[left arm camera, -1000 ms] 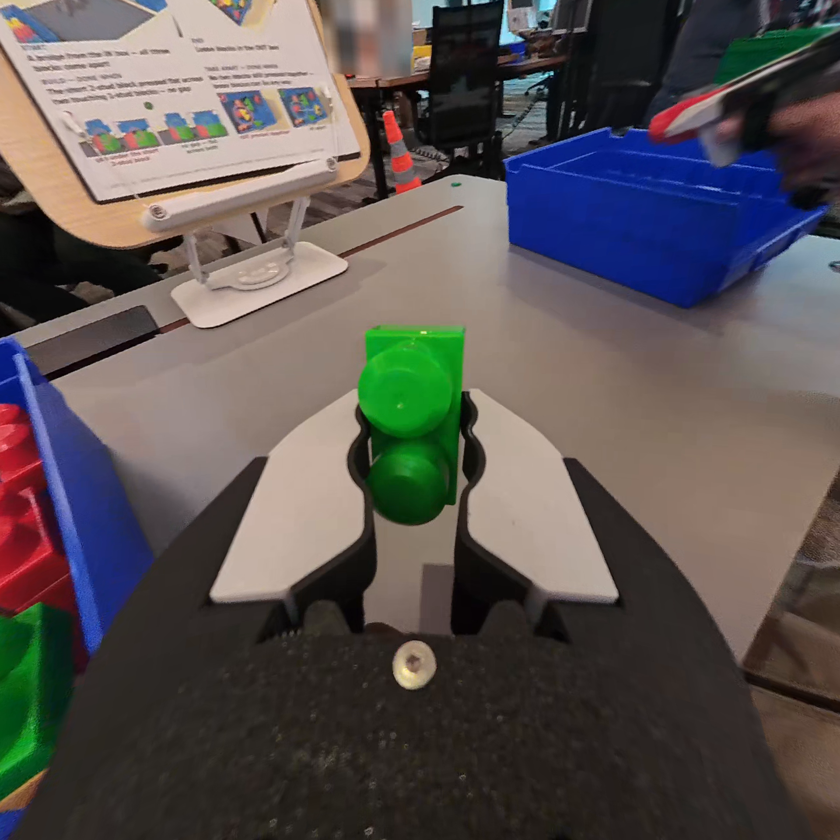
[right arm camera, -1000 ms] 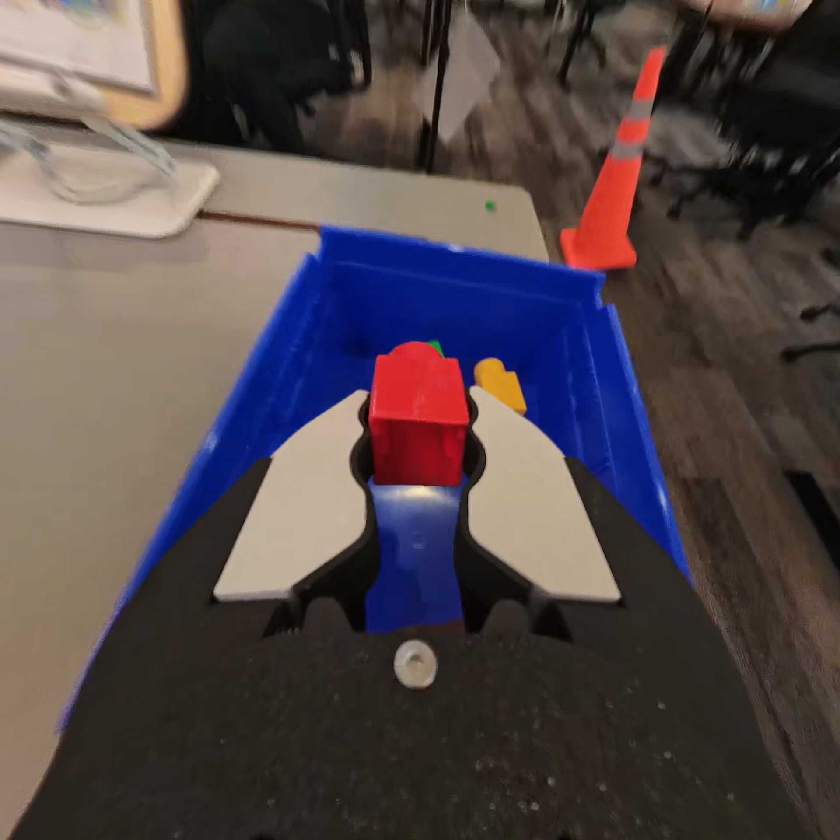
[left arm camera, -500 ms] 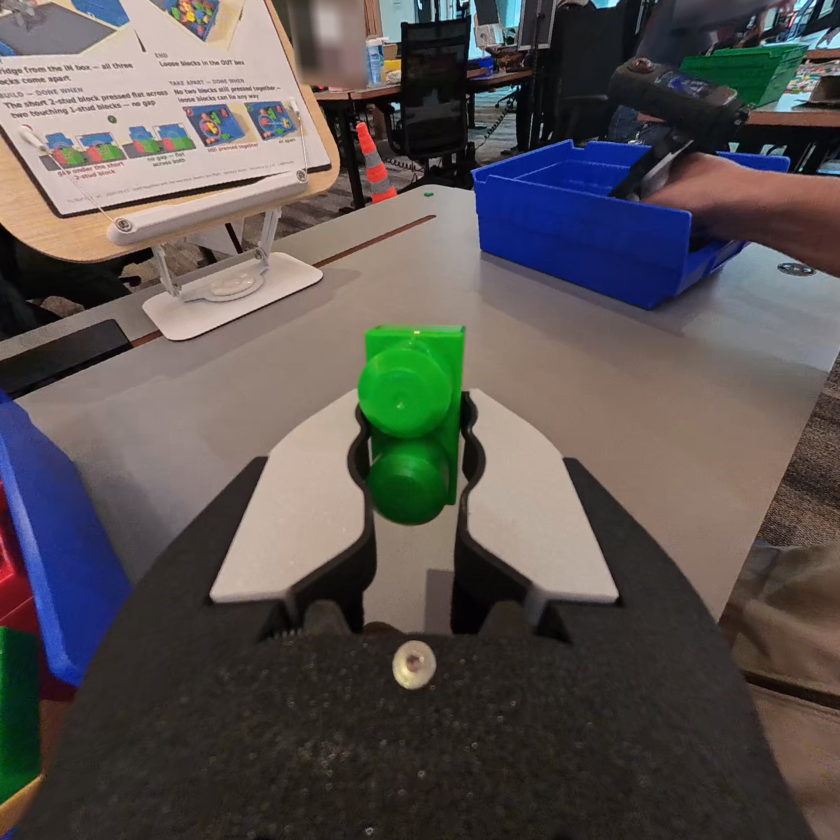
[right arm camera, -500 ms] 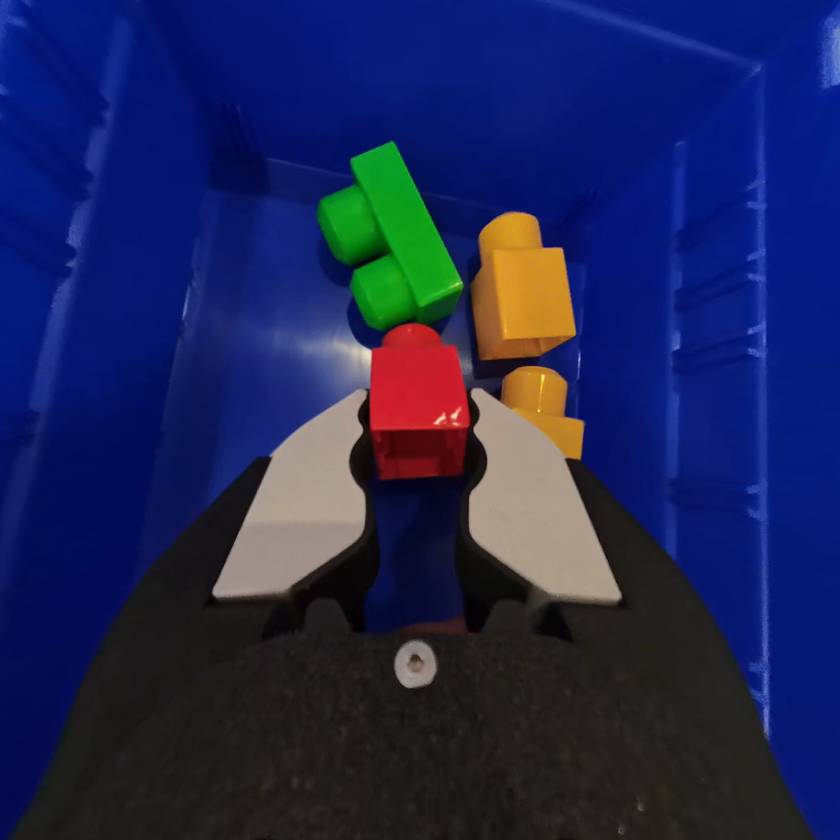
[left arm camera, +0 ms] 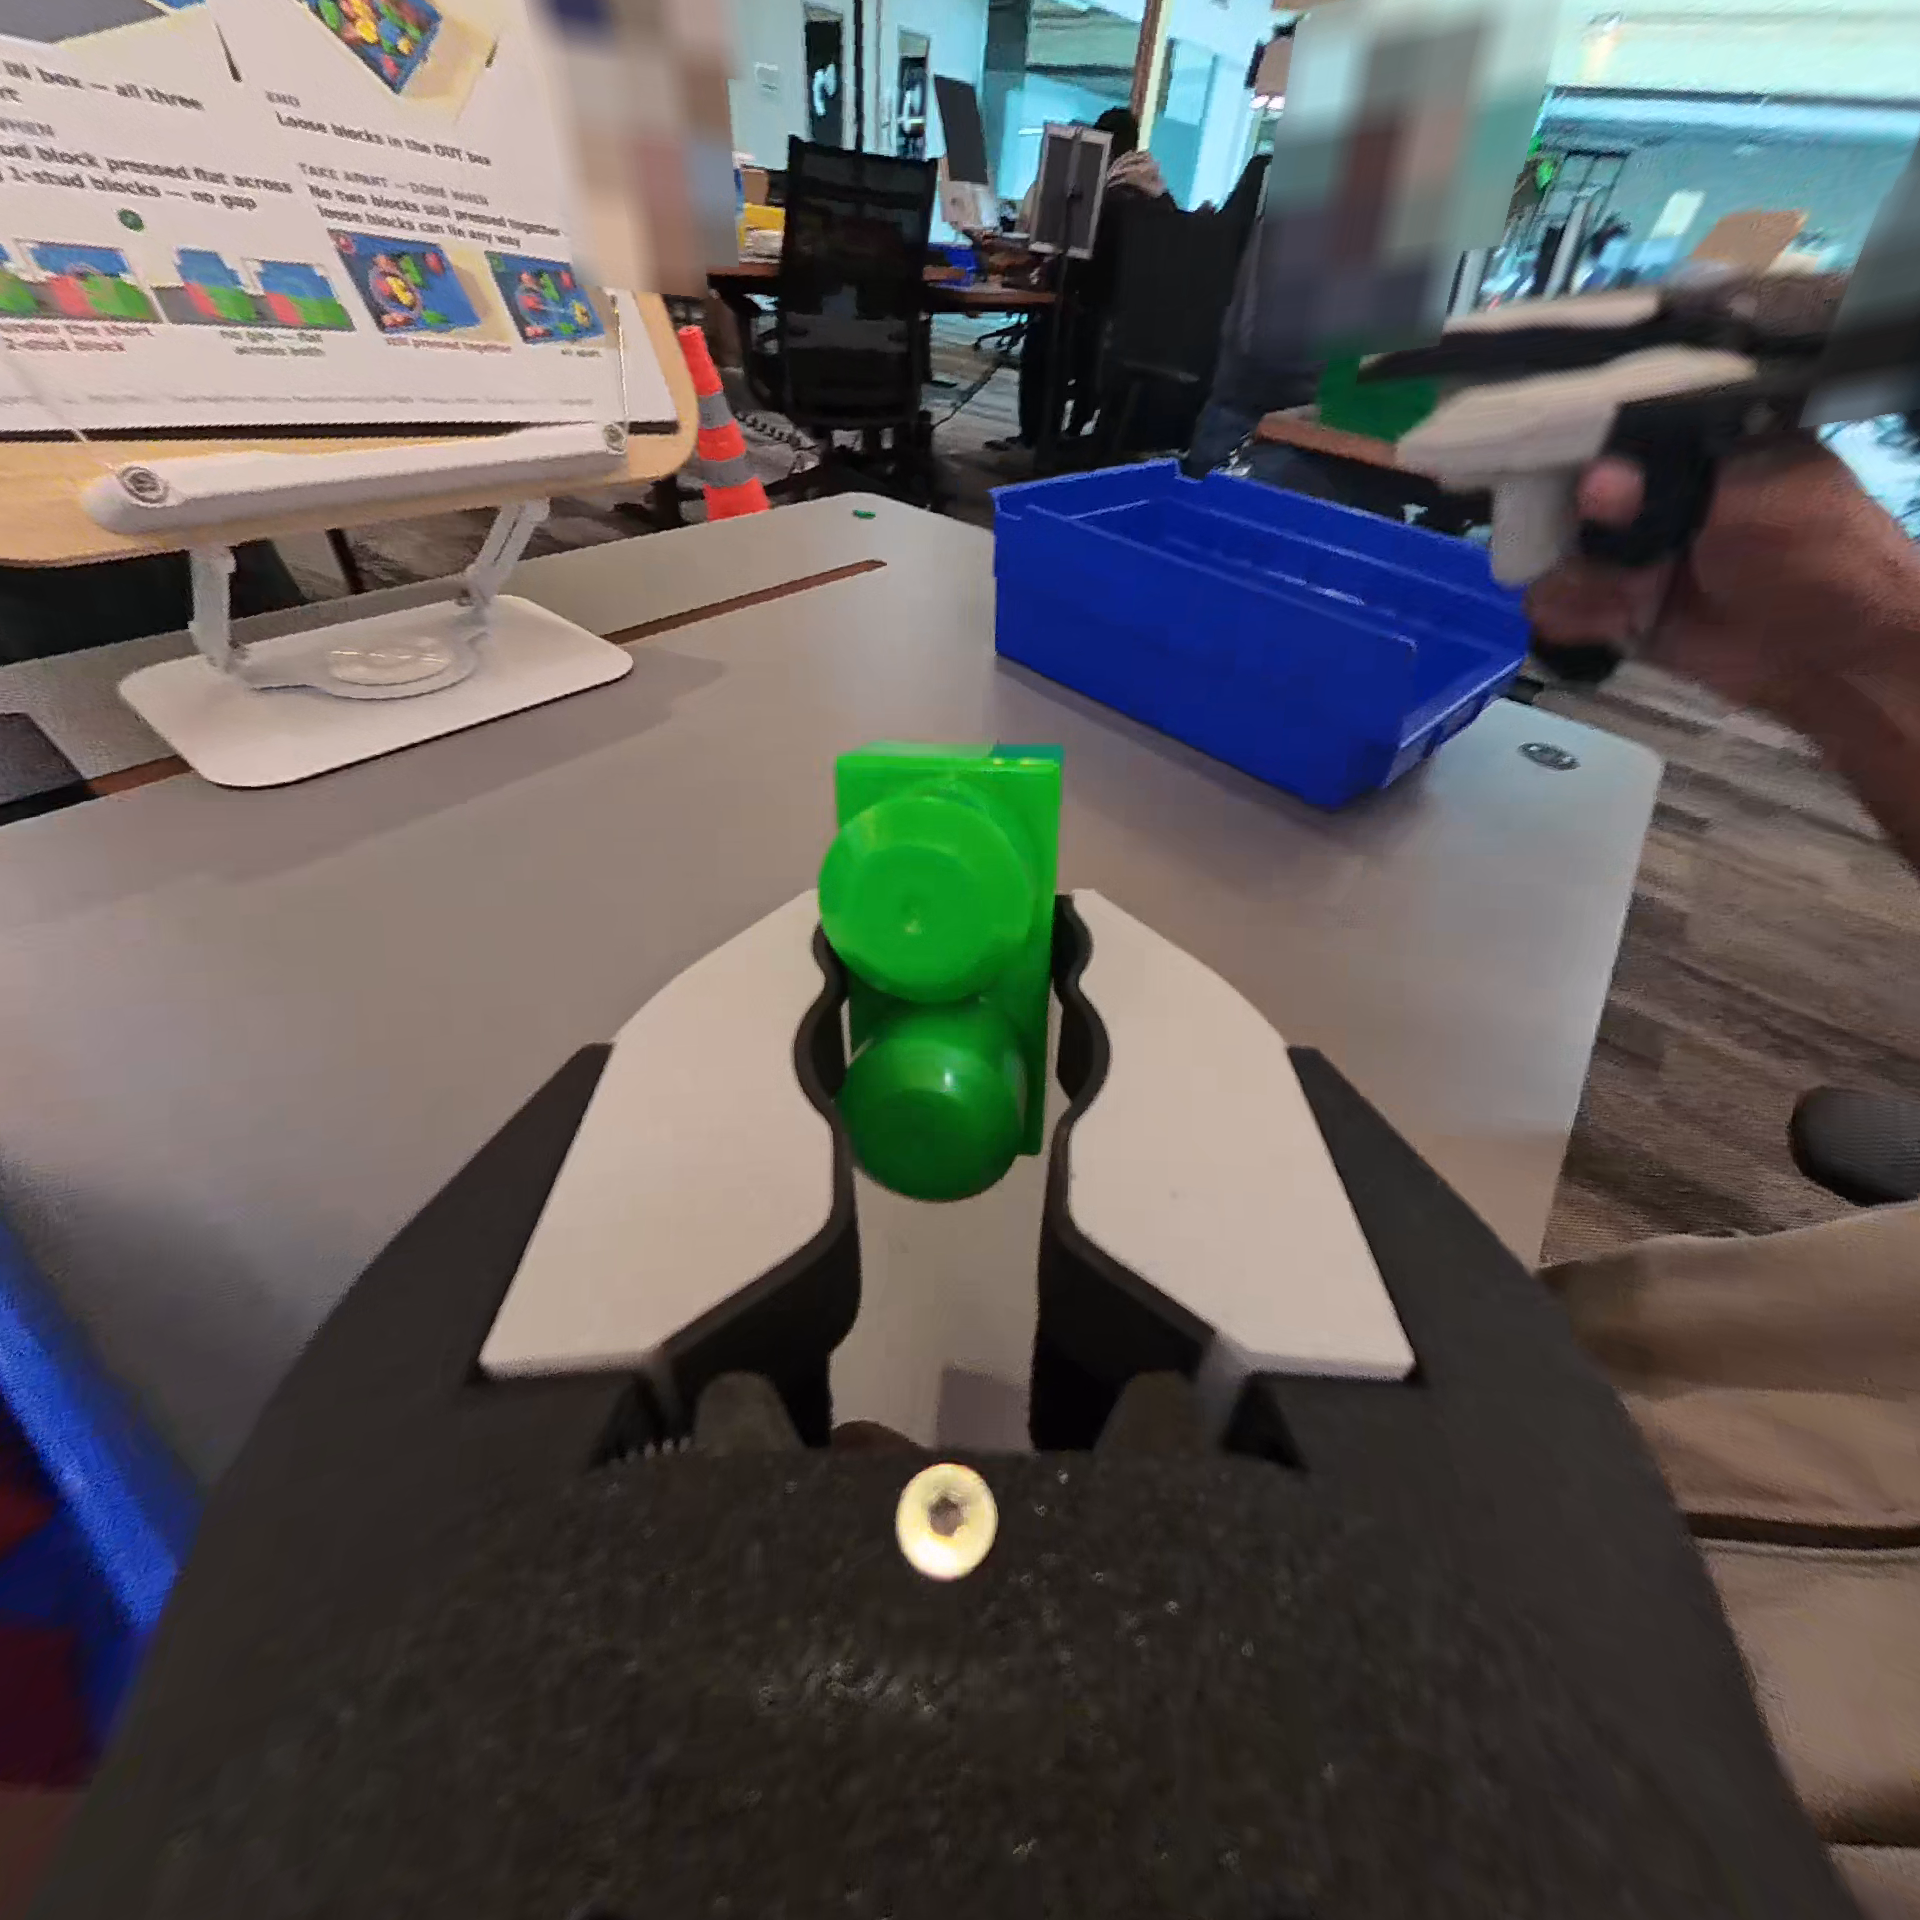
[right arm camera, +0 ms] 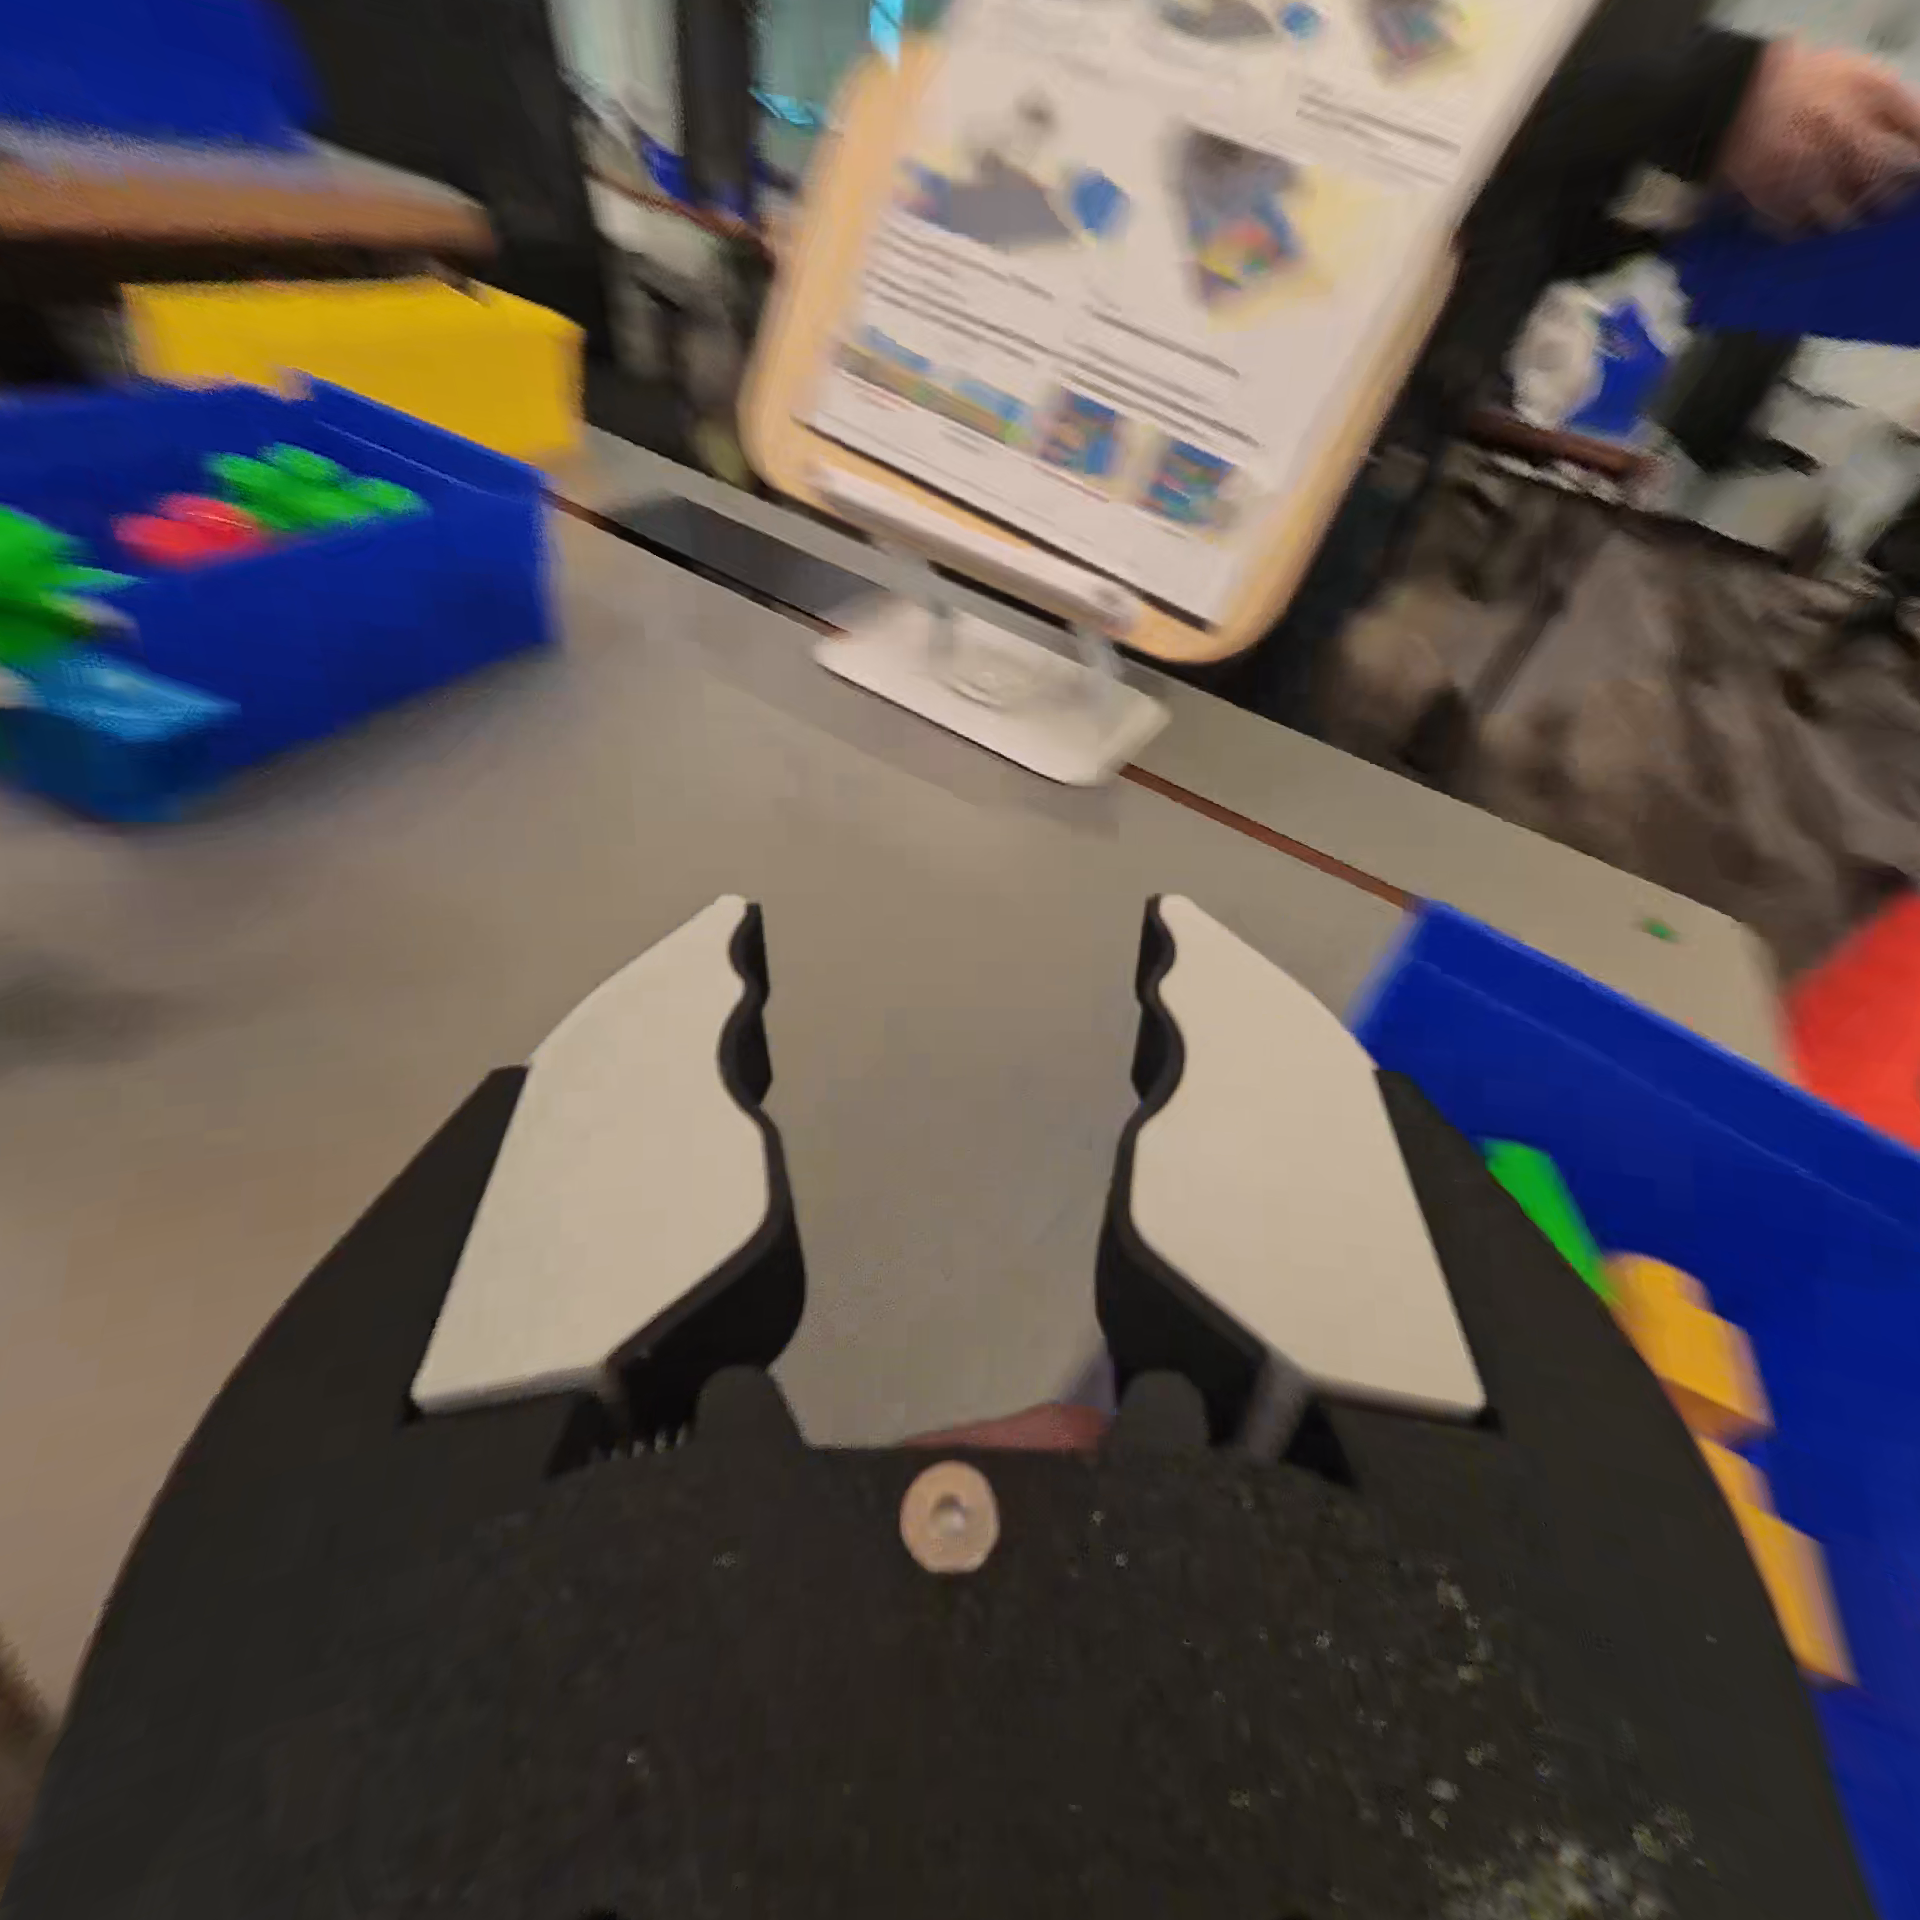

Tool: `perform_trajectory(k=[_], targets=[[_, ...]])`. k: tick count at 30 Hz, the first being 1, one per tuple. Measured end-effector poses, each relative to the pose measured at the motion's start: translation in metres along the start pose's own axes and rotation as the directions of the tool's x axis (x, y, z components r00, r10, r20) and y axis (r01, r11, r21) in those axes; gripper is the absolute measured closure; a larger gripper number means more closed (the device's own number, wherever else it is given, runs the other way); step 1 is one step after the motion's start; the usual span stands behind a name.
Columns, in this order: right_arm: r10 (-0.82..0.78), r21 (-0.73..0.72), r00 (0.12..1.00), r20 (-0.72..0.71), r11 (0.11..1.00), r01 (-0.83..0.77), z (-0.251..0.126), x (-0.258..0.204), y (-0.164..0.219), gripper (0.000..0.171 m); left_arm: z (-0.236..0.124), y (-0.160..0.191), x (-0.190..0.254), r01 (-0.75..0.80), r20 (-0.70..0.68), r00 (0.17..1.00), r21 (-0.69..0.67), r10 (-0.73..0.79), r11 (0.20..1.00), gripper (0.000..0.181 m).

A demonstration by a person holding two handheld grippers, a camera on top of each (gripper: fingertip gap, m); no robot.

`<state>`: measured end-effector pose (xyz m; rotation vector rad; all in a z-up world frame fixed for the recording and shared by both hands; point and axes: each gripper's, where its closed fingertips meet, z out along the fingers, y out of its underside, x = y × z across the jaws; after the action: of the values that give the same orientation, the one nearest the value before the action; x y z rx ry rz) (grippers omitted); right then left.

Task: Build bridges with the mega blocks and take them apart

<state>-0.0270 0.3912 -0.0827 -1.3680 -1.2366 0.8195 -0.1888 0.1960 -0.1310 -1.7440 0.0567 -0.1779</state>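
My left gripper (left arm camera: 940, 935) is shut on a green two-stud block (left arm camera: 940, 961) and holds it above the grey table (left arm camera: 416, 935), studs facing the camera. My right gripper (right arm camera: 948, 930) is open and empty above the table, beside a blue bin (right arm camera: 1683, 1122) at the right that holds a green block (right arm camera: 1538, 1195) and yellow blocks (right arm camera: 1704, 1361). In the left wrist view the right gripper (left arm camera: 1538, 395) is raised above that blue bin (left arm camera: 1247, 634). Another blue bin (right arm camera: 281, 603) at the left holds red and green blocks (right arm camera: 281, 499). The right wrist view is blurred.
An instruction sheet on a wooden stand (left arm camera: 312, 312) with a white base (left arm camera: 374, 686) stands at the back of the table. It also shows in the right wrist view (right arm camera: 1101, 343). An orange cone (left arm camera: 717, 426) stands on the floor beyond. The table's right edge (left arm camera: 1600, 987) is close.
My right gripper let go of the red block inside the right bin, opened, lifted out and swung left over the table. My left gripper kept hold of the green block.
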Motion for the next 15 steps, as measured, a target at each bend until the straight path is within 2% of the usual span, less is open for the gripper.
perform_trajectory(k=[2,5,9,12,15], targets=[[0.027,0.071,0.993,0.113,0.997,-0.036,-0.001,-0.048,0.008,0.105,-0.001,-0.001,0.000,0.011,-0.027,1.000,0.009,-0.011,1.000,0.144],[0.084,0.106,0.947,0.309,0.987,-0.122,0.005,-0.103,0.025,0.108,-0.002,-0.006,0.009,0.035,-0.118,0.992,0.024,-0.032,0.999,0.144],[0.096,0.098,0.785,0.613,0.976,-0.195,0.021,-0.162,0.014,0.101,0.006,-0.023,0.039,0.038,-0.339,0.941,0.052,-0.018,0.998,0.144],[0.069,0.078,0.697,0.714,0.981,-0.176,0.037,-0.185,0.001,0.101,0.019,-0.034,0.055,0.025,-0.447,0.894,0.064,0.007,0.998,0.144],[0.005,0.077,0.675,0.737,0.993,-0.092,0.049,-0.197,-0.004,0.106,0.032,-0.041,0.066,0.006,-0.500,0.865,0.077,0.034,0.997,0.144]])
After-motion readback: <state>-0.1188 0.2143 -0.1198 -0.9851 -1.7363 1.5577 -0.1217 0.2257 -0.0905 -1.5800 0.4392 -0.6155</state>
